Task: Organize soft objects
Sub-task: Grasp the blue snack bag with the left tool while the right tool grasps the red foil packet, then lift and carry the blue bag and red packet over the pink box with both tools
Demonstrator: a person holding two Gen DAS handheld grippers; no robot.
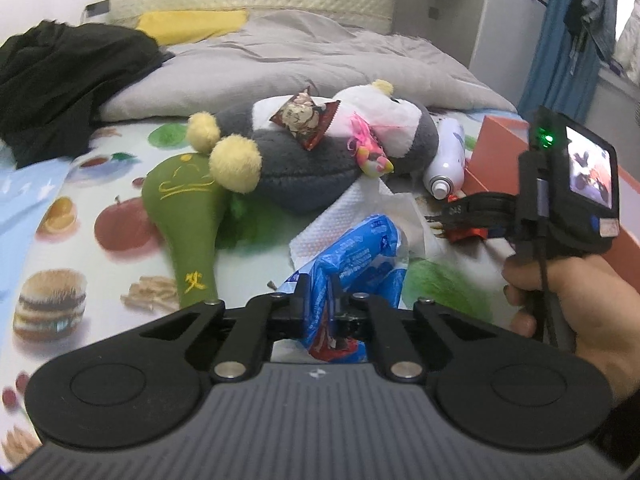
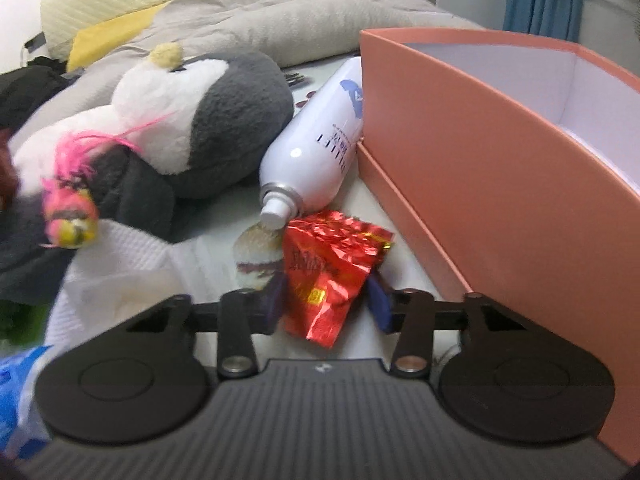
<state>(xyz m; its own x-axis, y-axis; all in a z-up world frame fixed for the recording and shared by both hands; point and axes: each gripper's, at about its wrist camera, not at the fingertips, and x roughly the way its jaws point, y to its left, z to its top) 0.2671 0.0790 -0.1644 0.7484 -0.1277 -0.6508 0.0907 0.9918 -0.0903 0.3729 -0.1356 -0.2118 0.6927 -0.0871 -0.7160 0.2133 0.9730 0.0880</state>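
A bed spread with a fruit-and-burger print sheet [image 1: 60,248] fills both views, a grey duvet [image 1: 312,56] bunched at the top. At the lower centre of the left wrist view, the left gripper [image 1: 320,304] pinches a blue plastic packet [image 1: 360,256] lying over white paper towel [image 1: 360,204]. At the lower centre of the right wrist view, the right gripper [image 2: 324,300] is closed on a red foil packet [image 2: 328,268], left of the pink box [image 2: 480,152]. A grey-and-white plush penguin [image 2: 208,120] lies at the upper left, a white spray can [image 2: 316,148] beside it.
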